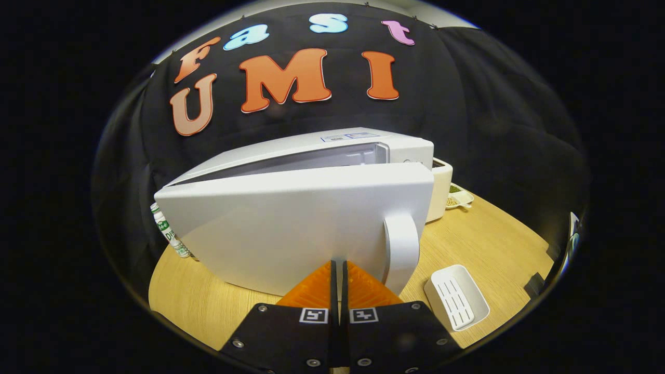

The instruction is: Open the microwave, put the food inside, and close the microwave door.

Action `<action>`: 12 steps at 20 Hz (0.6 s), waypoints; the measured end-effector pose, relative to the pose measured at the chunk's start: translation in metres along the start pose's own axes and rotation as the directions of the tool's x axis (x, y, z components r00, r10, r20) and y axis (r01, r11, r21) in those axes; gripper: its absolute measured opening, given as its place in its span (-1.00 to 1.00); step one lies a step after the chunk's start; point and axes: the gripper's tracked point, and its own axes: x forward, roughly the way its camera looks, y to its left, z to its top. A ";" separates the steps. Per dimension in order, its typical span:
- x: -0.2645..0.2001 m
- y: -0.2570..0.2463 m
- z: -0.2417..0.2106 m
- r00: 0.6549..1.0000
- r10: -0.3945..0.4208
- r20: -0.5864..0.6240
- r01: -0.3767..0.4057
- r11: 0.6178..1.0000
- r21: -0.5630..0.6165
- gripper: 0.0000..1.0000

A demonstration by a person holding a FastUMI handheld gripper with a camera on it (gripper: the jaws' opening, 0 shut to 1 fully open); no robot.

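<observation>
A white microwave (332,148) stands on the wooden table (499,239). Its door (291,228) is ajar, hinged on the left, and a narrow wedge of the grey interior (311,160) shows above the door's top edge. A white vertical handle (402,249) sits on the door's right side. My gripper (338,264) is shut with nothing between its fingers. Its tips rest at or just short of the door's outer face, immediately left of the handle. Beyond the microwave's right corner lies a small white dish with food (460,198).
A white ribbed tray (457,296) lies on the table right of my fingers. A white box-like appliance (440,189) stands behind the microwave's right side. A green-and-white bottle (169,231) leans at the door's left end. Bare tabletop extends to the right.
</observation>
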 end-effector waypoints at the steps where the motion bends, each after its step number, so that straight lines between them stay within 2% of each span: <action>1: 0.006 0.000 0.001 1.000 0.006 -0.001 -0.006 1.000 0.003 -0.99; 12: 0.048 -0.010 0.031 0.996 0.080 0.030 -0.079 0.996 -0.035 -0.99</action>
